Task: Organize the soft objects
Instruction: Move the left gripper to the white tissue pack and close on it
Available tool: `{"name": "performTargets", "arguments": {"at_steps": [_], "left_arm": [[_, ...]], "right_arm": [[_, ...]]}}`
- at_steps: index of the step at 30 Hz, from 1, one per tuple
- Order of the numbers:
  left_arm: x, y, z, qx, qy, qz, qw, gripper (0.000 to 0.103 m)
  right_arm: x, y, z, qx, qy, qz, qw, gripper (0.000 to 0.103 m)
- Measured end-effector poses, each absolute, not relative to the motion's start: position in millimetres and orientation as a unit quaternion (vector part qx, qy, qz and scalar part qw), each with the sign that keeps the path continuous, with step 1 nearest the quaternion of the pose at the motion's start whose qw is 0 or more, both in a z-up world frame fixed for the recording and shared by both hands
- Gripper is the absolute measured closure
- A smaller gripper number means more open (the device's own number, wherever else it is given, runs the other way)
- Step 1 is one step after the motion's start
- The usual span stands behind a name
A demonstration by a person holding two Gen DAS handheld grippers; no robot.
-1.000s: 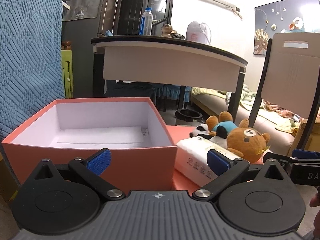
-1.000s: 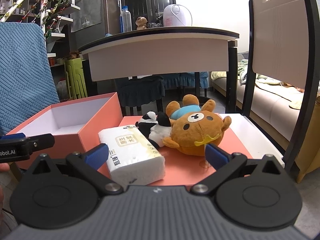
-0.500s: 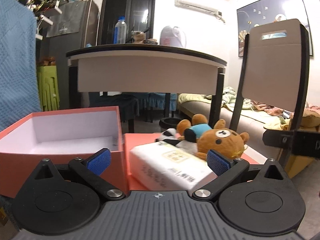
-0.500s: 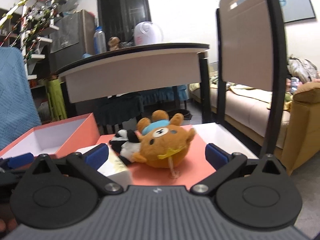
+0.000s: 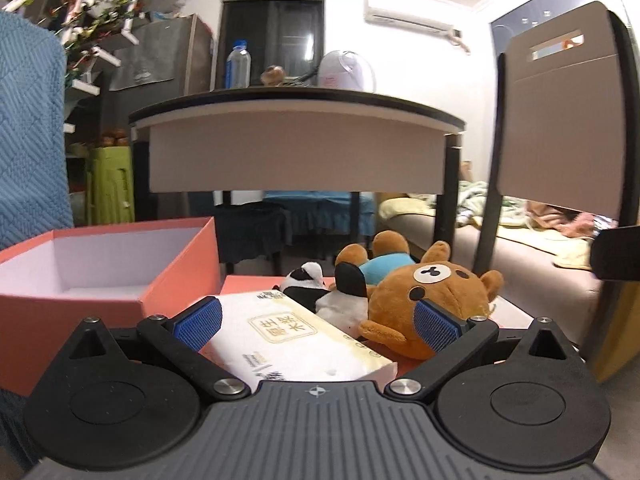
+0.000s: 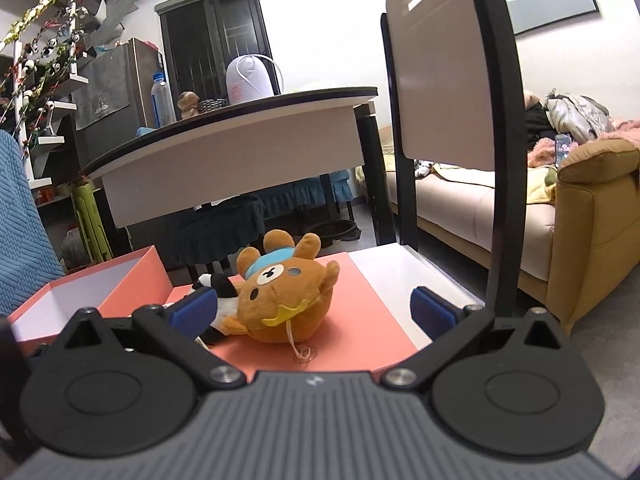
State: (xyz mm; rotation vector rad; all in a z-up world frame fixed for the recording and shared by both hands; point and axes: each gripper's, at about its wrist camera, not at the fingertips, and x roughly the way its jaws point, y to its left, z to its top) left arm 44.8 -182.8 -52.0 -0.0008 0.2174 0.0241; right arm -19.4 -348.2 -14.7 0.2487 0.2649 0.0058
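Note:
A white tissue pack [image 5: 298, 338] lies on the flat coral lid [image 6: 360, 320], between the spread fingers of my left gripper [image 5: 316, 322], which is open around it. Behind the pack lie a black-and-white plush [image 5: 326, 290] and a brown bear plush [image 5: 430, 300]. The empty coral box [image 5: 100, 276] stands to the left. My right gripper [image 6: 314, 310] is open, with the bear plush [image 6: 284, 300] just ahead between its fingers and apart from them. The black-and-white plush [image 6: 218, 286] peeks out behind its left finger.
A chair back [image 6: 452, 92] rises at the right over the white seat [image 6: 400, 268] under the lid. A dark-topped table [image 5: 296, 128] stands behind, a beige sofa [image 6: 540, 220] to the right, and a blue textured cushion [image 5: 28, 140] at the left.
Both grippers have swung to the right. The left one has moved from the box onto the tissue pack. The right one has left the pack and now faces the bear.

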Motion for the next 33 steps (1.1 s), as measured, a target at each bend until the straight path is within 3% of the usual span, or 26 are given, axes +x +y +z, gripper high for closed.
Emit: {"name": "performTargets", "arguments": {"at_steps": [15,33], "left_arm": [[55,-205,-72,0.021,0.118,0.131,0.984,0.000],[66,-188,-76,-0.013,0.164,0.090,0.982,0.003]], "right_arm": [[-26,-369,-19,0.149,0.144,0.005,0.978,0.000],[-15,-362,-23,0.142,0.173,0.023,0.974,0.000]]}}
